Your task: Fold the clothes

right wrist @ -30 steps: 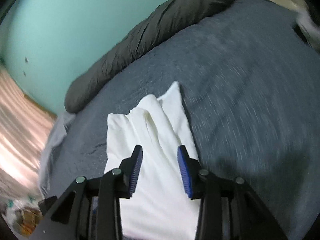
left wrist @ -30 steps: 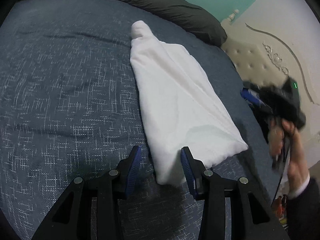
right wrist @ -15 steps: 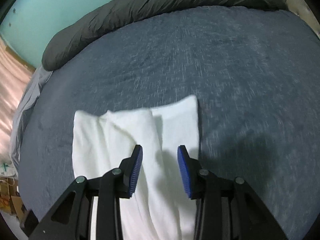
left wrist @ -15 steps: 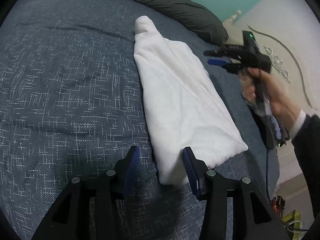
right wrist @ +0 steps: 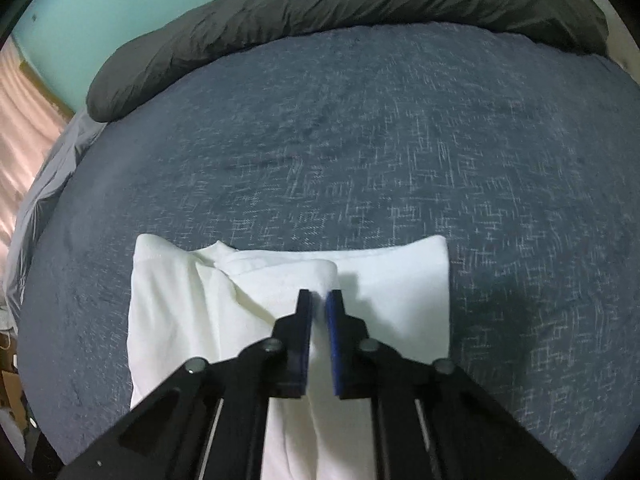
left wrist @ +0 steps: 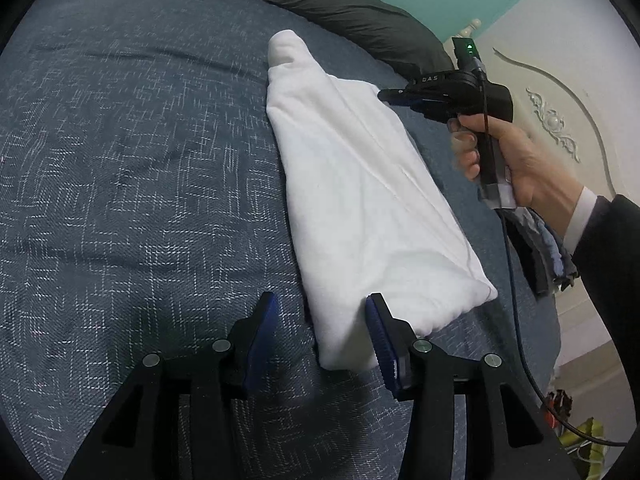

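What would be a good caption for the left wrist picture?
Open left gripper at one end of a folded white garment on a bed; right gripper shut at the other.

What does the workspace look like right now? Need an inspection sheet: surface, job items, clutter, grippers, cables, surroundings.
Surface: bed with blue-grey patterned cover, fairly smooth.
Job's things: white garment, folded into a long narrow strip, lying flat on the cover.
Clutter: dark duvet bunched along the far edge; dark and blue clothes at the bed's side.
Grippers: left gripper open, the garment's near corner between its fingers, unpinched; right gripper has just closed, whether it pinches fabric at the garment's far end cannot be told.
Cables: blue cable hanging from the right gripper's handle.
Surroundings: teal wall, cream ornate headboard.
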A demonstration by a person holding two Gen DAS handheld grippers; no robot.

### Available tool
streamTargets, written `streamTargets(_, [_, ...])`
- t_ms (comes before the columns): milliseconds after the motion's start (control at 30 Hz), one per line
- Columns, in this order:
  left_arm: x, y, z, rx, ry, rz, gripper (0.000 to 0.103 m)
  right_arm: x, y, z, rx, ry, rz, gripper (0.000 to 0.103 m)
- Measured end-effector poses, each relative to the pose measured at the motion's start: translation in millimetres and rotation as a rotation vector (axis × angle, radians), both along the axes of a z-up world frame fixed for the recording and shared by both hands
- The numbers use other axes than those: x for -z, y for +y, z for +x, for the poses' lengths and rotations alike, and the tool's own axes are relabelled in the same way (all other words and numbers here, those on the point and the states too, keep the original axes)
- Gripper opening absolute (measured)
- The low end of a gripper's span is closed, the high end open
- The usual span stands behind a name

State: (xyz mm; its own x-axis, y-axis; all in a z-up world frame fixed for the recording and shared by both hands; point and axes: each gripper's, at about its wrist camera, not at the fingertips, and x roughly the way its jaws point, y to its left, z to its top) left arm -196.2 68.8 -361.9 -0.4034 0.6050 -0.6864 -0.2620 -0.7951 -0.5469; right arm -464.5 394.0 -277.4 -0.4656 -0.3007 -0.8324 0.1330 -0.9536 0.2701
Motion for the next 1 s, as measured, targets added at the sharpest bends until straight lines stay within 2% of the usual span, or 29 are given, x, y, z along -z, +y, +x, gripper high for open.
streamTargets(300, [0, -3, 2, 0.002, 0.002, -0.003, 0.050, -29, 20, 7, 0.083, 0.107, 0.029, 0.002])
streamTargets(400, [1, -2, 2, 0.003, 0.002, -0.005, 0.050, -37, 24, 8, 0.096, 0.129, 0.093, 0.002])
streamTargets(533, [2, 0, 4, 0.005, 0.002, -0.009, 0.050, -31, 19, 1, 0.095, 0.102, 0.160, 0.002])
streamTargets(667, [2, 0, 3, 0.005, 0.000, -0.007, 0.050, -13, 20, -7, 0.113, 0.047, 0.111, 0.002])
streamTargets(733, [2, 0, 3, 0.006, 0.000, -0.006, 0.050, -12, 26, -6, 0.140, 0.044, 0.062, 0.003])
streamTargets(833, [2, 0, 3, 0.005, -0.002, -0.005, 0.050, -16, 42, -1, 0.203, 0.075, 0.046, 0.003])
streamTargets(1000, [1, 0, 4, 0.003, 0.000, -0.008, 0.050, -12, 62, 4, 0.211, 0.040, -0.021, 0.003])
